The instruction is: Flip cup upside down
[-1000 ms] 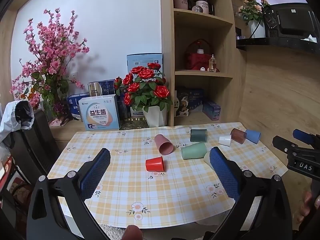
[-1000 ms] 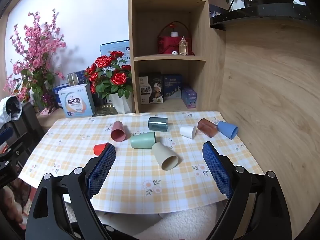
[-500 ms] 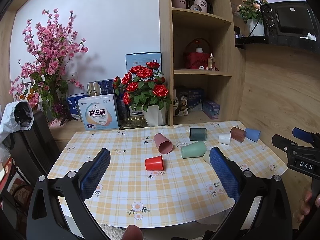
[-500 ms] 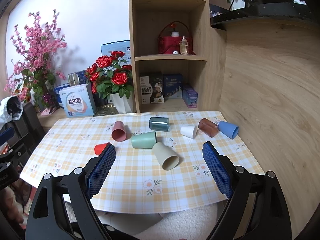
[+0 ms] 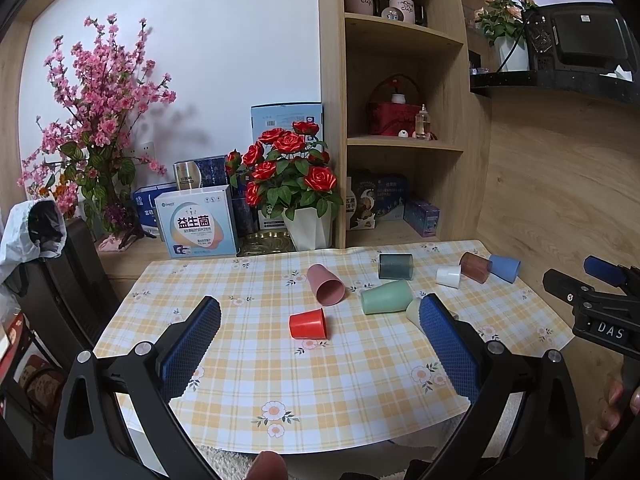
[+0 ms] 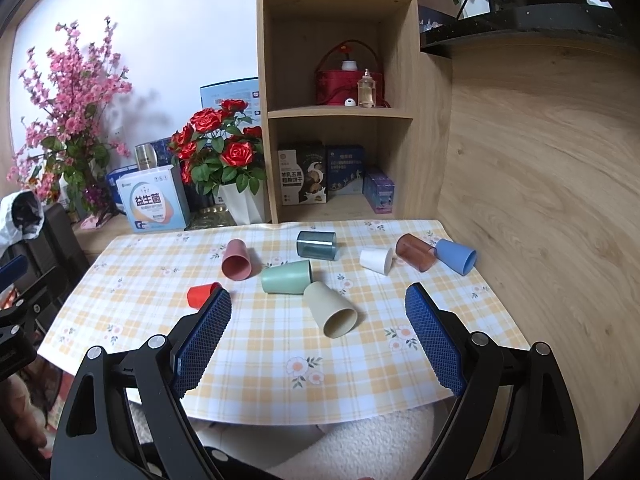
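I am holding both grippers back from the near edge of the yellow checked tablecloth (image 6: pixel 280 360), surveying the cups, all lying on their sides. My left gripper (image 5: pixel 320 320) is gaping wide and gripping nothing, framing the small red plastic cup (image 5: pixel 307 323). My right gripper (image 6: pixel 318 312) is equally wide and empty, lining up with the beige tapered cup (image 6: pixel 331 310), its mouth towards me, touching the pale green cup (image 6: pixel 286 277). Compared with a second ago, both views are showing barely any change; I am only inching forward.
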Demonstrator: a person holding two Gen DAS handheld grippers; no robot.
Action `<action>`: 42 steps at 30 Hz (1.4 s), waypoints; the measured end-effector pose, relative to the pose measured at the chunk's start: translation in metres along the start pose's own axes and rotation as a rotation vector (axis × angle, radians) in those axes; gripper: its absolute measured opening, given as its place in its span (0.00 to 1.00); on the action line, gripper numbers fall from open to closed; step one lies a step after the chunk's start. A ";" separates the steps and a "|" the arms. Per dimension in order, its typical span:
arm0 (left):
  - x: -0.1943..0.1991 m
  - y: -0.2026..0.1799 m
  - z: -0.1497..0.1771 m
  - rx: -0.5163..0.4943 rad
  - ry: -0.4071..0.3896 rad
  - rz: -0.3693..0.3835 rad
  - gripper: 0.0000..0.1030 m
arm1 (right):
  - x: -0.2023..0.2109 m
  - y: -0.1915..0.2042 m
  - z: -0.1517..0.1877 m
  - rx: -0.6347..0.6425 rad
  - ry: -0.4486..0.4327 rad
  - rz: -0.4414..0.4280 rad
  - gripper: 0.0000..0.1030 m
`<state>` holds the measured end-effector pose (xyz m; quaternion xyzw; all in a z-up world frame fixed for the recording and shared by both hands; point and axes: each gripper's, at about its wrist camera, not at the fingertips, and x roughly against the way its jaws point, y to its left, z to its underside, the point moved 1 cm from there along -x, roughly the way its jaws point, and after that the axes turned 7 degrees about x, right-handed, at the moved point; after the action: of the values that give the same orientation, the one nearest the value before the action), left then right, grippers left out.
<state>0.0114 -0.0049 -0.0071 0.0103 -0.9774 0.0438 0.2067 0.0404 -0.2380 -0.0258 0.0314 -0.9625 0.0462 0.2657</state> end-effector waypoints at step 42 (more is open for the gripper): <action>-0.002 0.005 0.006 0.009 0.007 0.002 0.94 | 0.000 -0.001 -0.002 0.000 0.003 0.001 0.83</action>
<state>0.0104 -0.0004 -0.0137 0.0101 -0.9764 0.0485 0.2101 0.0418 -0.2387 -0.0242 0.0310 -0.9621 0.0465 0.2671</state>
